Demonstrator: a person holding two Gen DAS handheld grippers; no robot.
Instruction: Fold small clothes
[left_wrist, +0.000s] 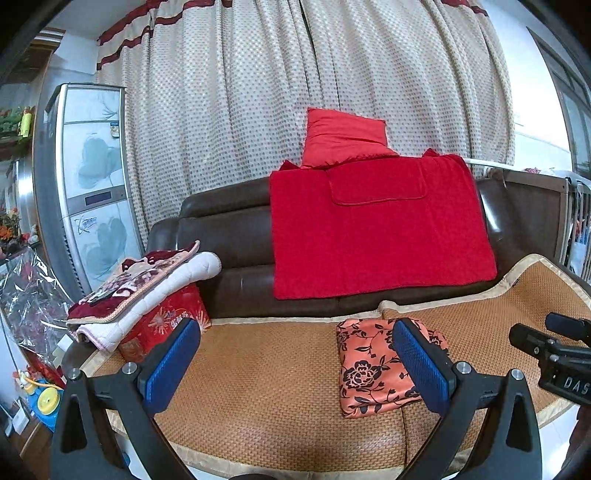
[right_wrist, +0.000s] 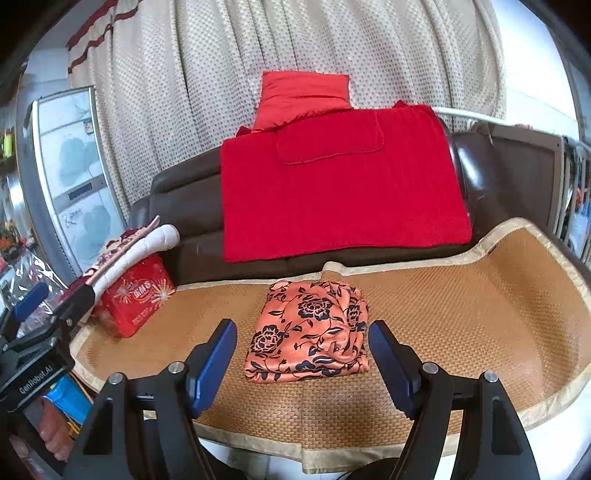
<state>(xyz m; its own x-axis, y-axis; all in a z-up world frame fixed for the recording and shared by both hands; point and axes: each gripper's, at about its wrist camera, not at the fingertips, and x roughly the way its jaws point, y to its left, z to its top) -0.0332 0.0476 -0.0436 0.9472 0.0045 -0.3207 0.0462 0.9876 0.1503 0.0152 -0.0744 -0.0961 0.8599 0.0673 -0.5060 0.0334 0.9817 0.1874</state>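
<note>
Both tools (left_wrist: 295, 363) (right_wrist: 301, 365) wide open — empty, above folded garment (right_wrist: 308, 332)

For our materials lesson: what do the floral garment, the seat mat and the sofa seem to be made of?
Floral garment: thin, smooth woven fabric, perhaps satin-like; it falls in soft folds with a slight sheen.
Seat mat: woven rattan or bamboo, judging by the fine basket-weave texture, edged with beige cloth binding.
Sofa: dark brown leather or a leather look-alike; glossy highlights on smooth cushions.

The left tool (left_wrist: 295, 363) and right tool (right_wrist: 302, 363) both hover level, jaws spread wide, gripping nothing.
</note>
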